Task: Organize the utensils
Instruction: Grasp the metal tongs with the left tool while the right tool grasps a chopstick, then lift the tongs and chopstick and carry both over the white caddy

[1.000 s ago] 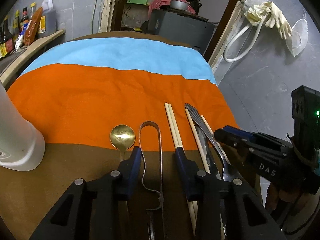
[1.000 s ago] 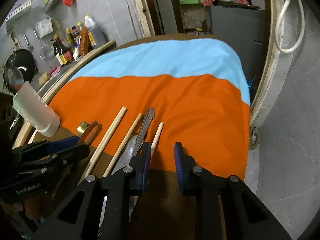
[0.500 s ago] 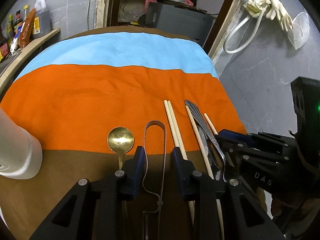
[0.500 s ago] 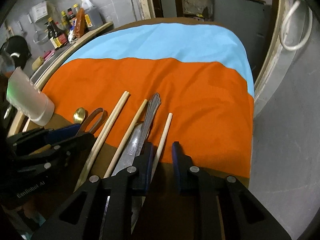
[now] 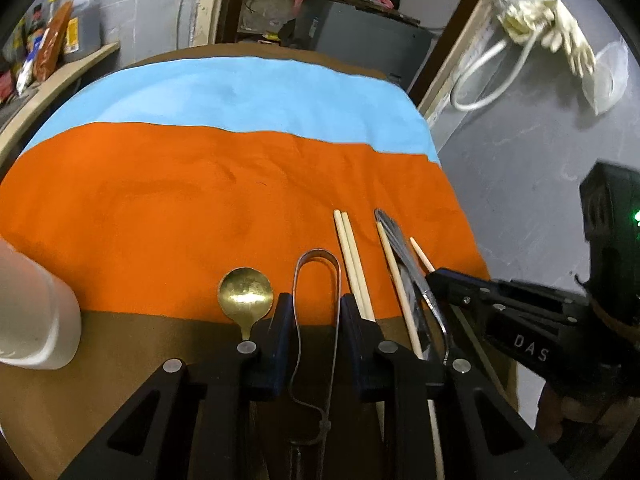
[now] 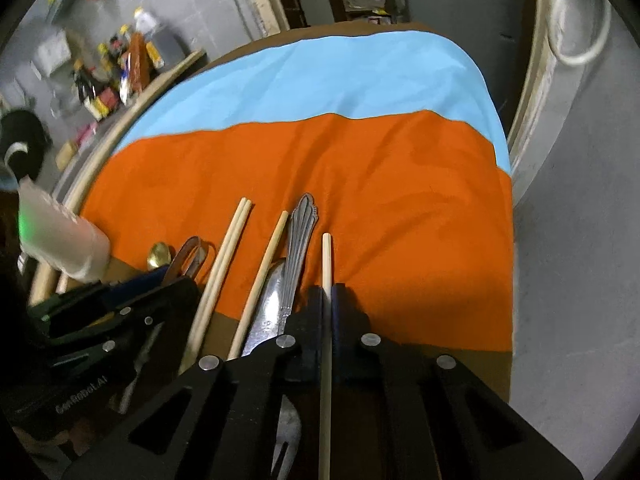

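In the left wrist view, the left gripper [image 5: 312, 312] is hanging low over the table's striped cloth [image 5: 200, 184], its jaws spread with the loop of the metal tongs [image 5: 316, 280] lying between them, neither pad clearly touching it. A gold spoon [image 5: 245, 294] is lying just left of the tongs, a pair of chopsticks [image 5: 352, 256] just right, then a single chopstick [image 5: 394, 276], and a white cup [image 5: 36, 320] is standing at the far left. In the right wrist view, the right gripper [image 6: 329, 300] is pinching the rightmost chopstick [image 6: 326, 256], jaws pressed together on its shaft, with the stick running forward over the orange band. Beside it, an ornate utensil handle [image 6: 298, 240] is resting across a steel spoon [image 6: 268, 300].
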Demonstrator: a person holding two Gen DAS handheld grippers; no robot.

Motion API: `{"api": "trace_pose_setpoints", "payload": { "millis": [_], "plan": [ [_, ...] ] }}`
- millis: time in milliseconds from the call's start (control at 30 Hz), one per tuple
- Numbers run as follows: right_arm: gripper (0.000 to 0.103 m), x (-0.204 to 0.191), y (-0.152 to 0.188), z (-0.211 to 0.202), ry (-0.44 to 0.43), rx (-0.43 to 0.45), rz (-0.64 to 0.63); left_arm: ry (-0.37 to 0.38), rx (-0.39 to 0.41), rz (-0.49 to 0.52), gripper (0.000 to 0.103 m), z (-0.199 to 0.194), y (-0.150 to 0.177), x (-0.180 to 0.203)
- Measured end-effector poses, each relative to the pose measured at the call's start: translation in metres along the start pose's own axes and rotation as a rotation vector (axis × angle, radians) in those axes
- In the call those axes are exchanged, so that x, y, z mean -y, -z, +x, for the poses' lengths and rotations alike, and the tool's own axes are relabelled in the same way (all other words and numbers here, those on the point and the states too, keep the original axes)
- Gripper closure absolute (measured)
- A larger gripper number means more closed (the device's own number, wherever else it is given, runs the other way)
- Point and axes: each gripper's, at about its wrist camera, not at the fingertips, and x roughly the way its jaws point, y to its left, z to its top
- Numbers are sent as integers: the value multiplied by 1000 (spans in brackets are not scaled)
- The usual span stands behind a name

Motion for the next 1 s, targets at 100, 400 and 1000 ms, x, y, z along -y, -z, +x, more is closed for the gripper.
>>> {"api": "trace_pose_setpoints", "payload": {
  "millis": [100, 400, 1000],
  "plan": [
    [99, 4, 3, -11, -30, 40, 39, 22, 36, -17, 81, -15, 3, -4],
    [99, 1, 10, -54, -70, 194, 100, 87, 162, 18, 81, -57, 10, -5],
    [99, -44, 16, -152, -171, 573, 104, 155, 482, 122, 81, -160, -4, -4]
  ]
}}
